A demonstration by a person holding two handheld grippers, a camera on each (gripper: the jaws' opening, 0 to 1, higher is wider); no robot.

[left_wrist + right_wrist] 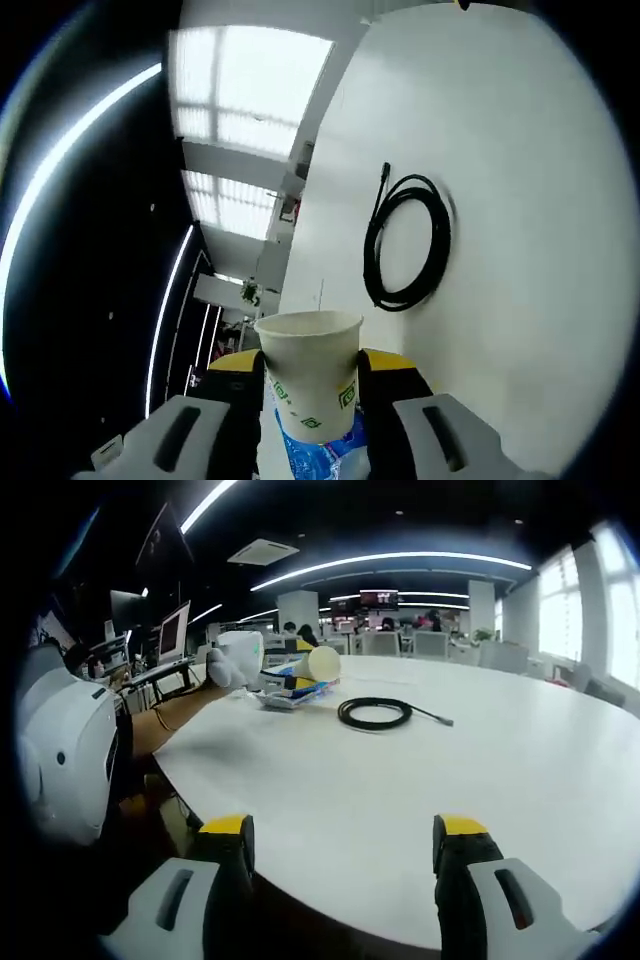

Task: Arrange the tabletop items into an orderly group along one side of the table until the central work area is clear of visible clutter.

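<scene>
A white paper cup (312, 378) with green print sits between my left gripper's (314, 372) yellow-tipped jaws, which are shut on its sides. Below the cup lies a blue and white packet (318, 455). In the right gripper view the left gripper (285, 670) holds the cup (322, 664) tipped on its side, just over the packet (292, 696) at the far left of the white table (420, 780). A coiled black cable (375, 714) lies flat mid-table, also visible as the cable (408, 242) in the left gripper view. My right gripper (345, 832) hangs open over the near table edge, nothing between its jaws.
A person's forearm (170, 716) reaches along the table's left edge. A white rounded casing (60, 750) stands close at the left. Monitors (174, 630) and desks lie beyond; chairs line the far side. Wide bare tabletop (520, 750) spreads right of the cable.
</scene>
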